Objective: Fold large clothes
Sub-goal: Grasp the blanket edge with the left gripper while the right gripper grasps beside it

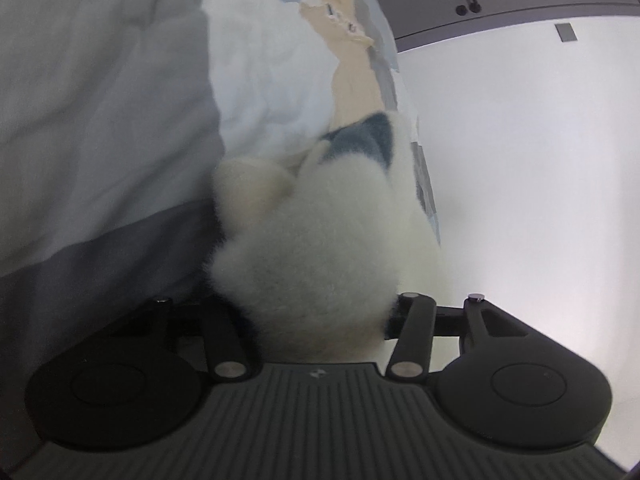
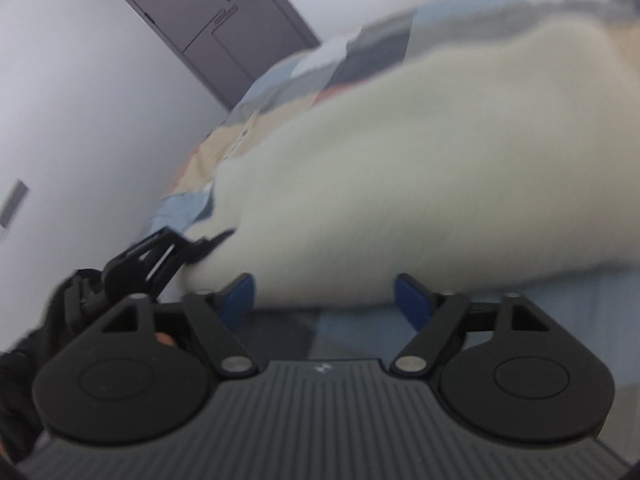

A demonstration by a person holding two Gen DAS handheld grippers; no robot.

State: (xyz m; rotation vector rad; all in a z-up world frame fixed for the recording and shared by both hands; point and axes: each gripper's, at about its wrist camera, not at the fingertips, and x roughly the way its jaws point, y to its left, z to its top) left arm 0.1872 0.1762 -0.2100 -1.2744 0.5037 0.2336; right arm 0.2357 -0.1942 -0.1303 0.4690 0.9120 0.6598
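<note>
Looked like a bedroom in a home where I was working. A bed with a patchwork cover [image 2: 280,84] in blue, grey and tan squares took up most of both views, with a grey sheet [image 1: 100,120] and white bedding [image 1: 264,68] bunched on it. Plain white walls [image 1: 520,160] around it. A grey door [image 2: 224,28] with a lever handle and lock sat in the corner. No workshop or lab kit anywhere I could see.

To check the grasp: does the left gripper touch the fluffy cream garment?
Touching. In the left wrist view the cream garment fills the left gripper and presses against its fingers.
</note>
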